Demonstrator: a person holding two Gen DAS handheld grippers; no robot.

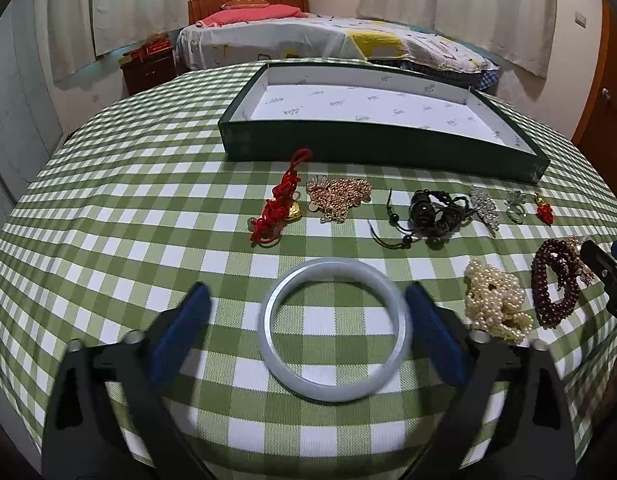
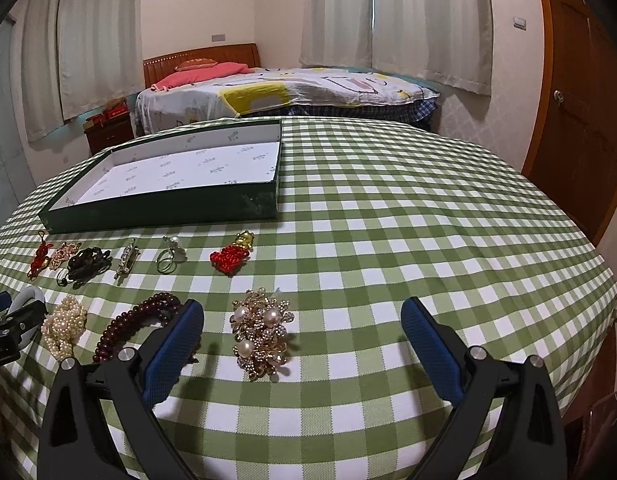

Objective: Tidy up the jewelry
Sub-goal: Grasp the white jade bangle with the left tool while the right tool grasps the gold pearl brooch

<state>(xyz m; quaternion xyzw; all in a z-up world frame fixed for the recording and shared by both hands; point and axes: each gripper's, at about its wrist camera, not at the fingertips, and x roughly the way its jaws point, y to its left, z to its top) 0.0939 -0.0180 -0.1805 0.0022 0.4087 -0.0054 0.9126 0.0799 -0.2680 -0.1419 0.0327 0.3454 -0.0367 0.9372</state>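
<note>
A pale jade bangle [image 1: 335,330] lies flat on the checked cloth between the open fingers of my left gripper [image 1: 308,300]. A pearl cluster [image 1: 496,304] and a dark red bead bracelet [image 1: 556,284] lie to its right. Behind them runs a row: a red knot charm [image 1: 280,204], a gold chain [image 1: 338,196], a dark cord bracelet [image 1: 436,212], a crystal brooch [image 1: 484,208], a ring [image 1: 514,208] and a small red charm [image 1: 544,210]. My right gripper [image 2: 302,308] is open and empty, with a gold and pearl brooch [image 2: 262,334] lying between its fingers.
An empty dark green tray [image 1: 368,148] with white lining stands at the back of the table; it also shows in the right wrist view [image 2: 164,210]. The table's right edge [image 2: 604,280] drops near a wooden door [image 2: 576,92]. A bed [image 2: 288,88] lies beyond.
</note>
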